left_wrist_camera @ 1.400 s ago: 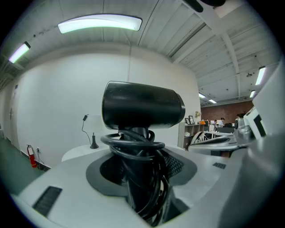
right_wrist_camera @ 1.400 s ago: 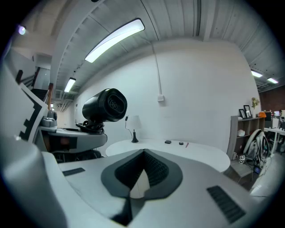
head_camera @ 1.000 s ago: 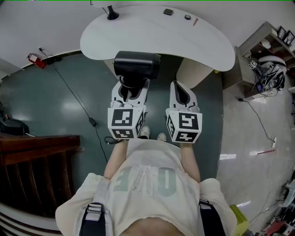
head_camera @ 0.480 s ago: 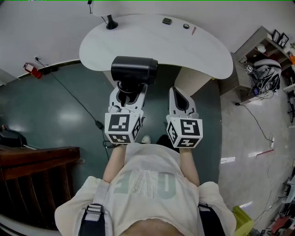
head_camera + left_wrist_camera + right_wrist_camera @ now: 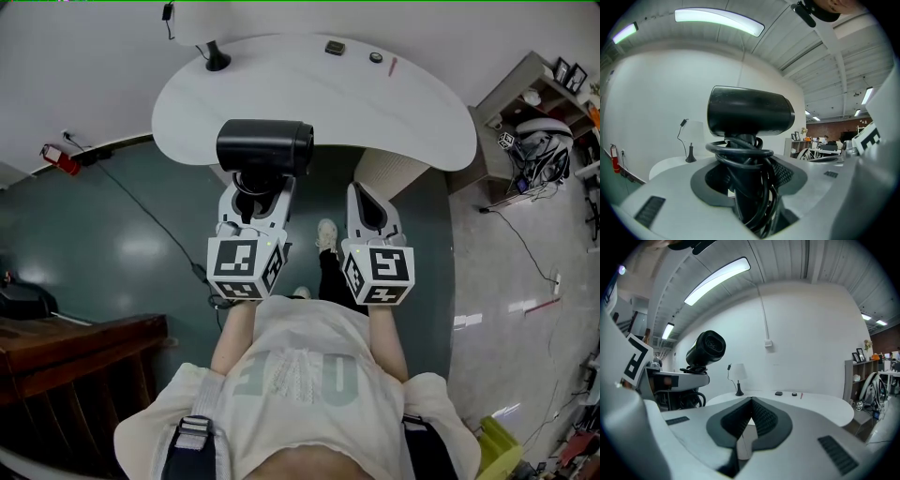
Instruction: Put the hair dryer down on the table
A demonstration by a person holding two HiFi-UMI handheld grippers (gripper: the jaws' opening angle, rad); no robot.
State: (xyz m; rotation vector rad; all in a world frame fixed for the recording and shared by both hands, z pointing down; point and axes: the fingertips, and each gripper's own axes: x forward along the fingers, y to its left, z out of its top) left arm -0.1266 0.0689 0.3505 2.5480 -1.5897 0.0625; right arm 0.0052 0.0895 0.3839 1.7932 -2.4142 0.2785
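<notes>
Jaws of the left gripper clamp the handle of the black hair dryer, held upright in the air at the near edge of the white table; the right gripper is closed and empty.

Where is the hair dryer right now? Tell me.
In the head view, left of centre: the hair dryer stands upright in the left gripper, gripped by its cord-wrapped handle, at the near edge of the white table.
</notes>
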